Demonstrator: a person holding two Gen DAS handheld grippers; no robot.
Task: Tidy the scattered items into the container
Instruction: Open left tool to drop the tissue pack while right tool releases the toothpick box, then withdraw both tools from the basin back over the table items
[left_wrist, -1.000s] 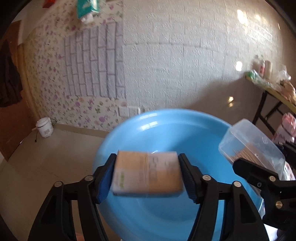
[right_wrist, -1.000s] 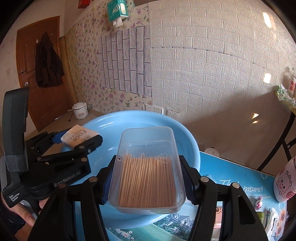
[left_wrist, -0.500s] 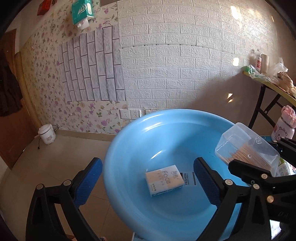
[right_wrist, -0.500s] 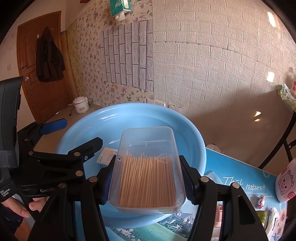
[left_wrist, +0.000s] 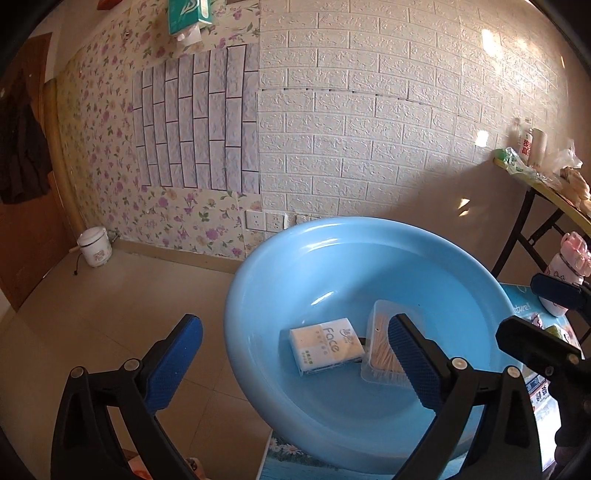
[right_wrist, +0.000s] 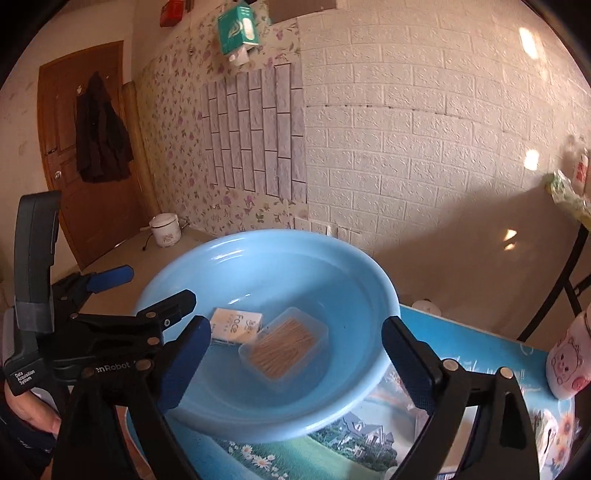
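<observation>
Tissues (left_wrist: 325, 345) lay in the basin (left_wrist: 280, 258) ahead of my left gripper (left_wrist: 295, 350), which gaped wide and empty. Right view: my right gripper (right_wrist: 291, 350) was opening, the toothpick box (right_wrist: 284, 343) lying loose beyond it, touching the tissues.

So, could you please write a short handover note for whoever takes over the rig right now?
Left gripper: open and empty, beside the blue basin.
Right gripper: its jaws are opening, nothing between them, above the basin.
In the basin: the tissue pack and the clear toothpick box, side by side on the bottom.
Done: both of those items are in the container.
Left: small items lie on the printed mat at the right edge, near the pig-print cup; too blurred to name. Check which of them belong in the basin.
</observation>
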